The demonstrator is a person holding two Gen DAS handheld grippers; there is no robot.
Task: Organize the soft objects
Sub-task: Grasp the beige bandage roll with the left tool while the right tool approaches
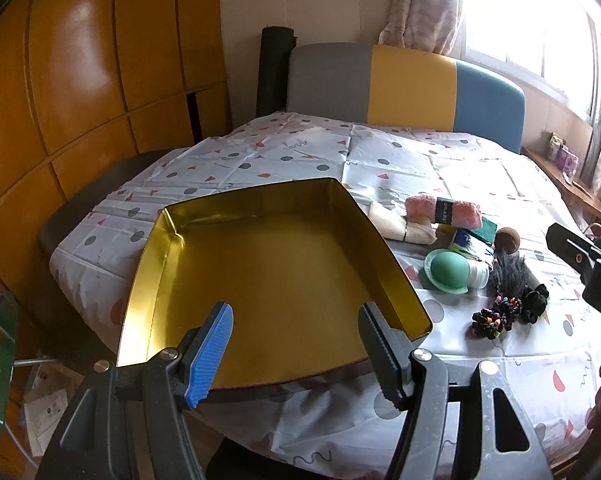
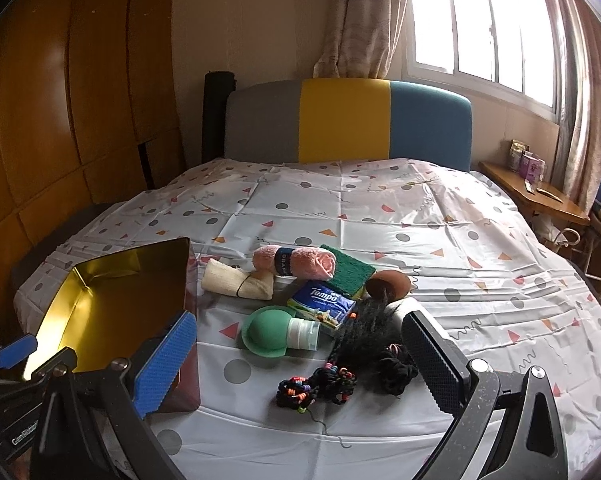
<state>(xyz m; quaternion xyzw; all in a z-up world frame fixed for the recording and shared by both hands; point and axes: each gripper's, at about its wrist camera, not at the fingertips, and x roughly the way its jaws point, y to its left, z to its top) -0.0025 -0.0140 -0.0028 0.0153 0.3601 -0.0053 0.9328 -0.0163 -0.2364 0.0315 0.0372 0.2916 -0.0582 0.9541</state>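
Note:
A gold tin box (image 1: 260, 272) lies open and empty on the patterned table cover; its left wall also shows in the right wrist view (image 2: 100, 300). To its right lies a pile: a pink rolled towel (image 2: 296, 262), a cream cloth roll (image 2: 236, 284), a green sponge (image 2: 348, 270), a Tempo tissue pack (image 2: 324, 304), a green puff on a bottle (image 2: 266, 330), a brown ball (image 2: 388, 284), black fuzzy hair piece (image 2: 364, 328) and beaded hair ties (image 2: 312, 390). My left gripper (image 1: 296, 354) is open over the box's near edge. My right gripper (image 2: 300, 368) is open just above the hair ties.
A headboard (image 2: 348, 120) in grey, yellow and blue stands behind the table. Wooden cabinets (image 1: 80, 80) fill the left side. A wooden shelf (image 2: 532, 192) with small boxes runs under the window at the right. The table's near edge drops off below the grippers.

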